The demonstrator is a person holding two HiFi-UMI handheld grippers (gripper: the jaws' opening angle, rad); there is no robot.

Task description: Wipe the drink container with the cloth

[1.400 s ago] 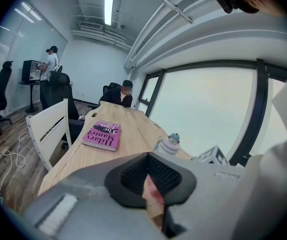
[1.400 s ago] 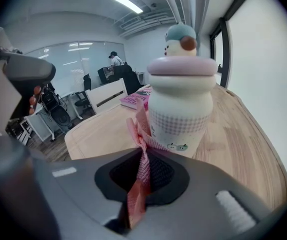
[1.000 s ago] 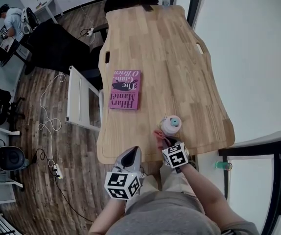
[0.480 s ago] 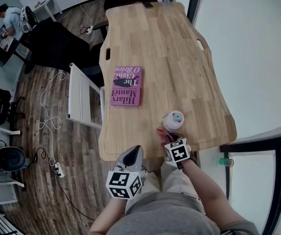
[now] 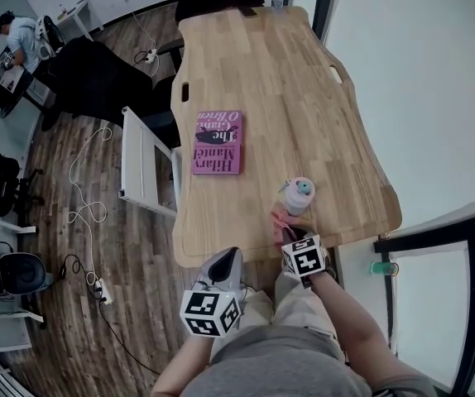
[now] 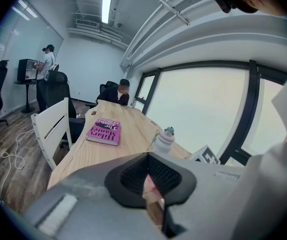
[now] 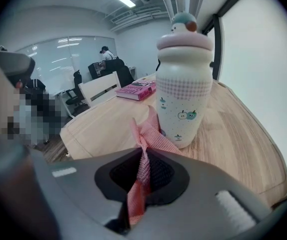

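Right gripper view: the right gripper [image 7: 142,173] has its fingers clenched on the pink cloth [image 7: 152,140], which touches the drink container [image 7: 183,89] just ahead on the counter [image 7: 236,129]. The left gripper [image 6: 147,183], its fingers closed and empty, hangs back near the counter edge as before.

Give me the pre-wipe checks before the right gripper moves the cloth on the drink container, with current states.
1. Grip on cloth: ok, right gripper is shut on it.
2. The drink container upright, cap on: ok.
3. Contact of cloth with container wall: cannot tell; it bunches at the base.
4. Container steadied: not ok; left gripper is shut, empty, off the table at its near edge.
5. The book out of the way: ok, it lies apart, farther up the table.
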